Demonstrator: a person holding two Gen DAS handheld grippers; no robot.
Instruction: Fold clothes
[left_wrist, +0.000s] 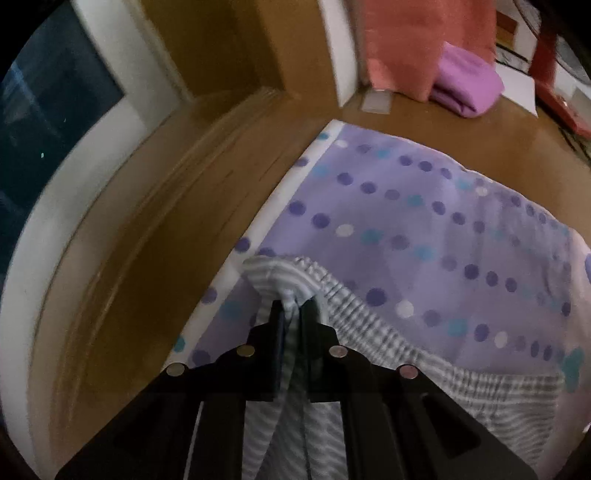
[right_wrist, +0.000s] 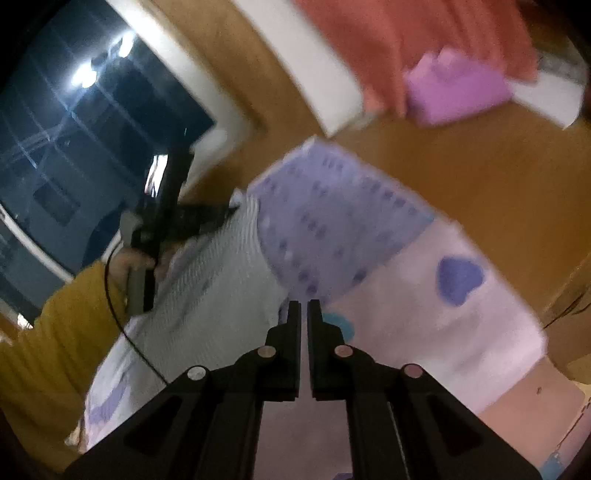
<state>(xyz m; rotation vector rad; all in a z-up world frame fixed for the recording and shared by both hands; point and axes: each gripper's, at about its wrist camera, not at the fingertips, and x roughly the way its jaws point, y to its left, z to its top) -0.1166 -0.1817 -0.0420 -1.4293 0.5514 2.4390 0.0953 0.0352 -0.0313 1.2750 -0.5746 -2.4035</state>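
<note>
A polka-dot lilac sheet (left_wrist: 424, 221) and folded pink cloth (left_wrist: 467, 86) lie on the wooden floor (left_wrist: 155, 229).
</note>
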